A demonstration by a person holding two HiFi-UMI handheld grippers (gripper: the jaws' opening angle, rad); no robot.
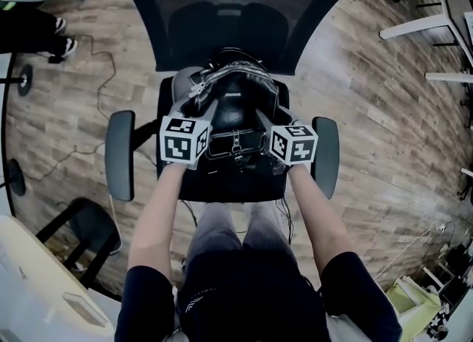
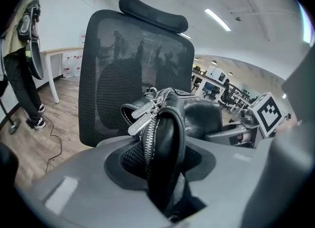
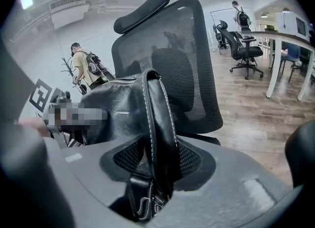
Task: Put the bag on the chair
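1. Head view.
   - The bag [image 1: 235, 104] lies on the seat of the chair [image 1: 236, 8]. It sits at the seat's back edge against the backrest, between the armrests [image 1: 120, 154], so it is judged to be where the task wants it.
   - The left tongs [image 1: 201, 115] and right tongs [image 1: 264, 125] reach in from the seat's front edge, one at each side of the bag. Such a two-sided hold would keep the bag level.
   - The marker cubes [image 1: 183, 139] cover the jaws, so their state cannot be read in this view.
   - The chair's base is hidden under the seat and the person's legs [image 1: 229, 230].

2. Left gripper view.
   - The bag's zipped edge [image 2: 165, 143] stands upright between the jaws.
   - The mesh pads [image 2: 132, 159] show bare on both sides of it, so the left tongs read as released and are not pinching.
   - The weight is judged to rest on the seat.
   - The tongs' own body hides the seat beneath the bag, and the lower end of the zipped edge drops out of sight in the gap.

3. Right gripper view.
   - A stitched strap [image 3: 158, 123] stands between the jaws with pad mesh bare on each side, so the right tongs are likewise released.
   - The strap's lower end sinks into shadow.
   - The left tongs, beyond the bag, are hard to make out.
   - The seat is again hidden.
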